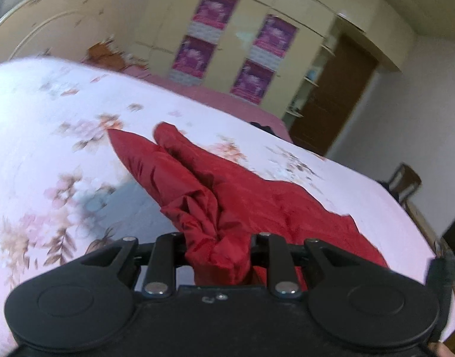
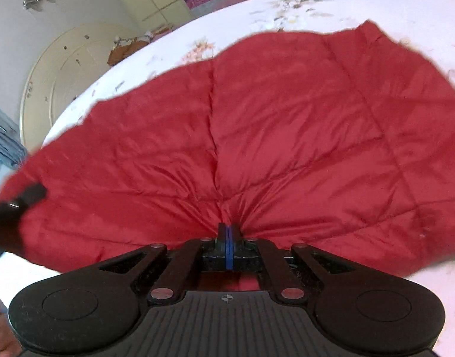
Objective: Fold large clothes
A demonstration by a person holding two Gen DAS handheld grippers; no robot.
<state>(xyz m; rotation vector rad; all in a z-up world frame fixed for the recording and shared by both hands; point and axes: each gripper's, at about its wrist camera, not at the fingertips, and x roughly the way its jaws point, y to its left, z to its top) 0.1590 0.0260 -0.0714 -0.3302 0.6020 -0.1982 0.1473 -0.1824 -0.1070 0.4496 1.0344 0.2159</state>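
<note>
I can read no writing anywhere: the purple posters (image 1: 217,10) on the cream wardrobe (image 1: 174,26) carry print, but it is too blurred to make out.

My left hand-held gripper (image 1: 218,251) is clenched on a bunched wad of the red quilted jacket (image 1: 257,196), the fabric crammed between its fingers; from there the garment trails forward across the bed (image 1: 49,113), two narrow parts of it, probably sleeves, lying side by side.

My right hand-held gripper (image 2: 229,232) is pinched tight on the jacket's (image 2: 287,125) edge, blue pads (image 2: 229,247) pressed together, creases fanning out from the grip. The broad panel spreads ahead over the floral bedspread (image 2: 376,3).

The cloth is glossy, thin nylon-like shell, stitched into large padded squares. The bedspread is pale pink with printed flowers. The rounded cream headboard (image 1: 49,20) looks chipped.
</note>
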